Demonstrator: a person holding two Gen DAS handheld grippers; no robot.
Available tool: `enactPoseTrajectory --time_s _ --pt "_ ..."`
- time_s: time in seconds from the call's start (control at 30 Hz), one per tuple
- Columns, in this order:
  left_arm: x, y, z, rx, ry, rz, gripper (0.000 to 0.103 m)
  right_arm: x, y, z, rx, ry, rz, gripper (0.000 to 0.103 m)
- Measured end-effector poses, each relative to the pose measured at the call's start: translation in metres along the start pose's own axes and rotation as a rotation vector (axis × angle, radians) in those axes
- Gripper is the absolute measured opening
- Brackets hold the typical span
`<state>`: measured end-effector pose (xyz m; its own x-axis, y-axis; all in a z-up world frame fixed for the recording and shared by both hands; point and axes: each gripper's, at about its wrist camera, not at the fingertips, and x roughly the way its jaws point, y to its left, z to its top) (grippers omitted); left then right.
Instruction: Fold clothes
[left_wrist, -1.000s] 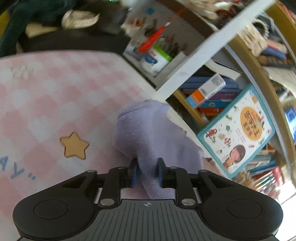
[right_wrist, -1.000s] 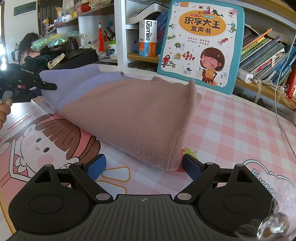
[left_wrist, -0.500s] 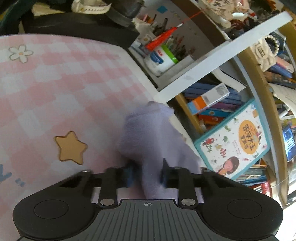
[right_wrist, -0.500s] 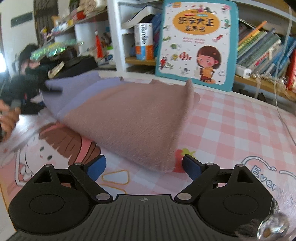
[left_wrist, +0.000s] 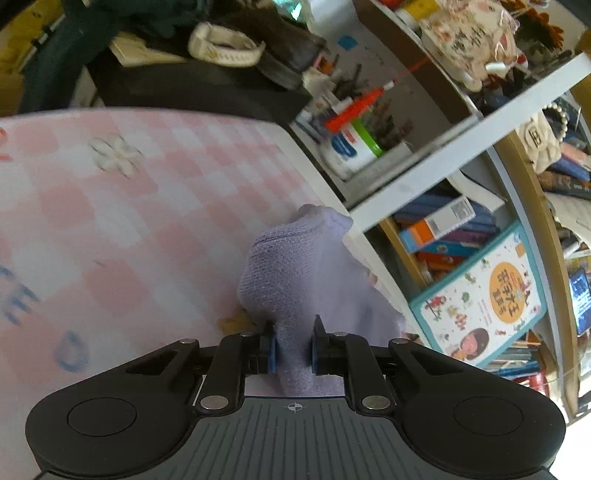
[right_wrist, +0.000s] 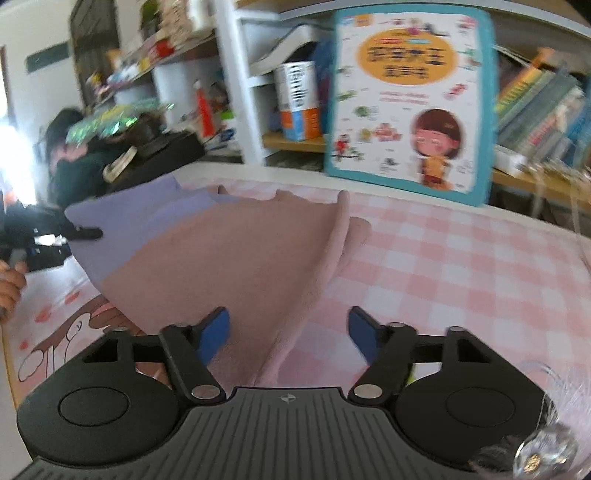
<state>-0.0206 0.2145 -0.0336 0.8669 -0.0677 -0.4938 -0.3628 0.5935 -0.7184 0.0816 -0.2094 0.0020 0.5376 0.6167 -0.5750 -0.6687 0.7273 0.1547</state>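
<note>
A knit garment, lilac at one end and dusty pink at the other, lies on a pink checked table cover (right_wrist: 461, 266). In the left wrist view my left gripper (left_wrist: 293, 347) is shut on the lilac end (left_wrist: 299, 280) and holds it bunched and lifted. In the right wrist view the pink part (right_wrist: 229, 258) spreads toward the lens and its near corner lies between the open blue pads of my right gripper (right_wrist: 288, 334). The left gripper also shows there at the far left (right_wrist: 48, 236), gripping the lilac corner (right_wrist: 122, 221).
A bookshelf (right_wrist: 406, 147) runs along the table's far edge, with a children's picture book (right_wrist: 410, 96) leaning against it. A black case (left_wrist: 199, 85) with clutter stands past the table's end. A hand (right_wrist: 9, 284) shows at the left edge.
The left gripper has carried the lilac end along the table; the star print is now nearly hidden under it. The right gripper has moved forward, so the pink corner now lies between its pads.
</note>
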Motion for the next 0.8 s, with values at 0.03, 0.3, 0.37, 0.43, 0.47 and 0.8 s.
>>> enactPoseTrajectory --time_s 0.03,0.3,0.37,0.43,0.47,0.8 --pt "-0.003 0.002 0.001 0.008 -0.008 0.009 0.015 0.005 0.003 0.002 -0.008 0.006 0.017 0.049" --pt "-0.021 -0.011 0.004 0.121 -0.044 0.041 0.014 0.020 0.005 0.001 0.067 0.013 0.137 0.018" --pt "-0.026 -0.026 0.002 0.178 -0.069 0.035 0.013 0.021 0.000 0.000 0.101 0.011 0.151 0.018" --pt "-0.033 -0.046 0.000 0.250 -0.095 0.016 0.013 0.021 -0.003 -0.001 0.122 0.009 0.162 0.018" --pt "-0.036 -0.057 -0.001 0.287 -0.106 0.002 0.013 0.021 -0.003 -0.001 0.127 0.008 0.165 0.018" --pt "-0.042 -0.164 -0.038 0.549 -0.129 -0.213 0.013 0.021 -0.007 -0.004 0.147 0.002 0.181 0.018"
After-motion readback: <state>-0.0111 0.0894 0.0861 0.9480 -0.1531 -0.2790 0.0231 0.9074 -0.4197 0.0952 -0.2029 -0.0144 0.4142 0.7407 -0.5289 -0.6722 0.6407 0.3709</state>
